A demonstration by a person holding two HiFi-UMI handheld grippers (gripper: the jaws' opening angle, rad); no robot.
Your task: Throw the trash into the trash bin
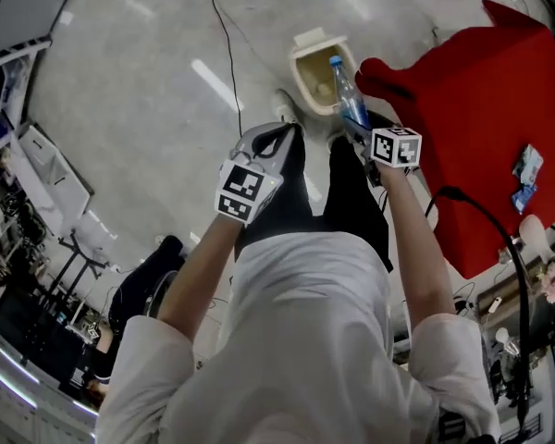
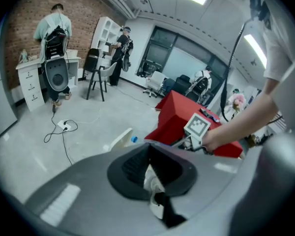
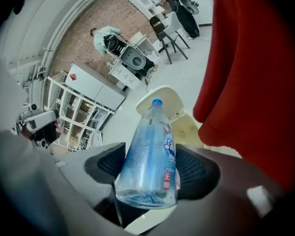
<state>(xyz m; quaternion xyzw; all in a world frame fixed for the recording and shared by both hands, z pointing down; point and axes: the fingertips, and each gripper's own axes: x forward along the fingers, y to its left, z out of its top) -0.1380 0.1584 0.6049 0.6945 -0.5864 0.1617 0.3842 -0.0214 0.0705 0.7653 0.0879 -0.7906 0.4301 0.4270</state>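
Observation:
A clear plastic bottle (image 1: pixel 350 98) with a blue cap is clamped at its base in my right gripper (image 1: pixel 358 129), cap pointing away. In the right gripper view the bottle (image 3: pixel 150 154) fills the space between the black pads of that gripper (image 3: pixel 150 178). Its cap end points at the open cream trash bin (image 3: pixel 187 128). That bin (image 1: pixel 316 77) stands on the floor just beyond the bottle. My left gripper (image 1: pixel 276 142) hangs beside my legs. Its jaws (image 2: pixel 155 173) are together, with a pale sliver at the seam that I cannot identify.
A red-draped table (image 1: pixel 486 109) stands right of the bin, with blue packets (image 1: pixel 527 166) on it. A black cable (image 1: pixel 227 54) runs over the grey floor. In the left gripper view two people (image 2: pixel 54 33) stand at white desks far off, and a power strip (image 2: pixel 64 125) lies on the floor.

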